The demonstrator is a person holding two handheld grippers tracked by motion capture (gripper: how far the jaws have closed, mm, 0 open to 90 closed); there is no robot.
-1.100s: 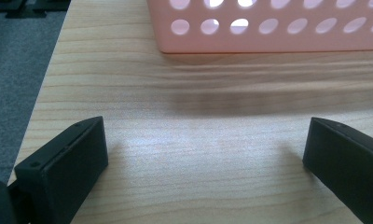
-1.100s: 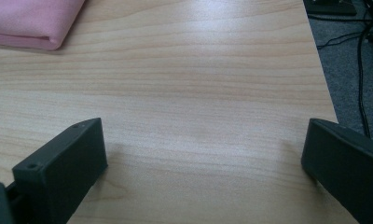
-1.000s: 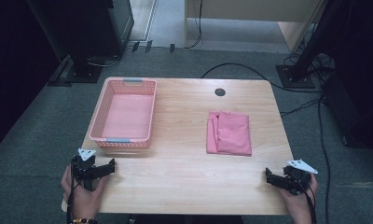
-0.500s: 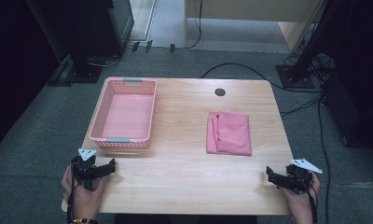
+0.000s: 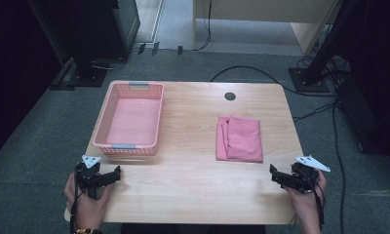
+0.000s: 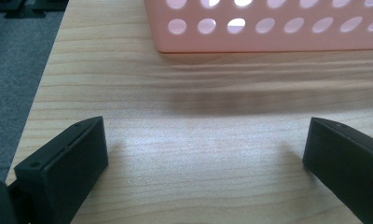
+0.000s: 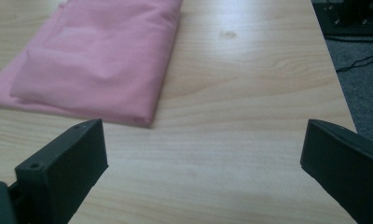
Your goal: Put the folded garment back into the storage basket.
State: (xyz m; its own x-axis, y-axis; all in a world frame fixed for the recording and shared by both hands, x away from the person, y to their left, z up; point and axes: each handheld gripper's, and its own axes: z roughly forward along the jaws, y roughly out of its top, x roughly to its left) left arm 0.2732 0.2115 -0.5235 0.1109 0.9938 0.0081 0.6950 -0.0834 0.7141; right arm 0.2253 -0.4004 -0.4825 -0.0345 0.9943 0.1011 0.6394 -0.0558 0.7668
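Both claws rest spread wide and empty at the near corners of the worktop (image 5: pixel 193 146). The left claw (image 5: pixel 116 173) faces the pink basket (image 5: pixel 132 119) just ahead; the right claw (image 5: pixel 275 173) sits near the folded pink cloth (image 5: pixel 239 139).

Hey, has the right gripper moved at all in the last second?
Barely. The right gripper has slipped slightly toward the person, a touch farther from the folded pink cloth, and stays at the table's near right corner.
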